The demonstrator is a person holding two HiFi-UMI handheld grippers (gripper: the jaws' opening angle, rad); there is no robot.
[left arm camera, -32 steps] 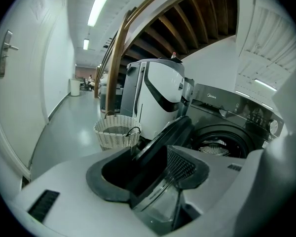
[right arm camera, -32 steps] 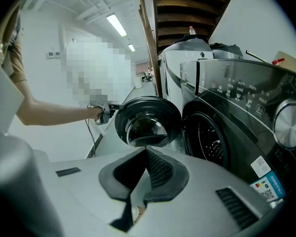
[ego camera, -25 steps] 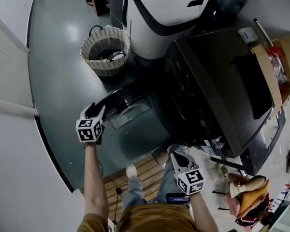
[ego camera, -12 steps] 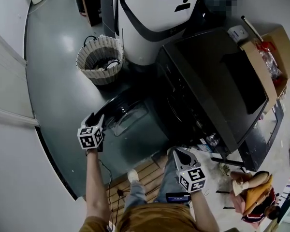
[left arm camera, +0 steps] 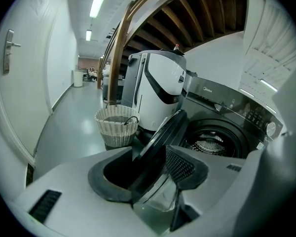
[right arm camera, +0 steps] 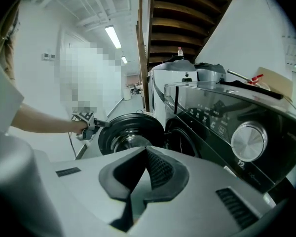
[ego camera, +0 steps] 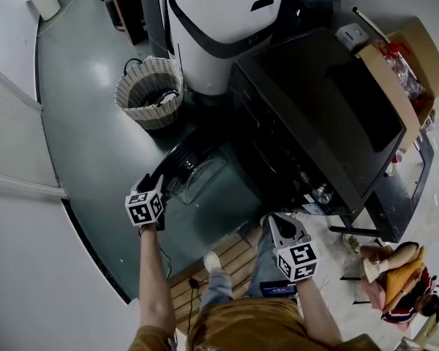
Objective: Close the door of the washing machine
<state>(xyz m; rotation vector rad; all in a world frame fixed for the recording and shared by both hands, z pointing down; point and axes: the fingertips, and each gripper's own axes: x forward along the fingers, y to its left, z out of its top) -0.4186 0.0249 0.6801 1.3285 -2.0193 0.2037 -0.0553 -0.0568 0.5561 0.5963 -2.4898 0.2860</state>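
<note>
Left tool (left arm camera: 155, 163) — clamped on door (left arm camera: 164, 131) rim.

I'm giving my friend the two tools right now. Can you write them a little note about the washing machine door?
Left tool: shut on the rim of the round black door with a glass window, which stands swung open.
Right tool: jaws together, empty, held low in front of the dark front-loading washing machine.
Done: door gripped.
Left to do: swing the door onto the drum opening until it shuts, then let go.
</note>
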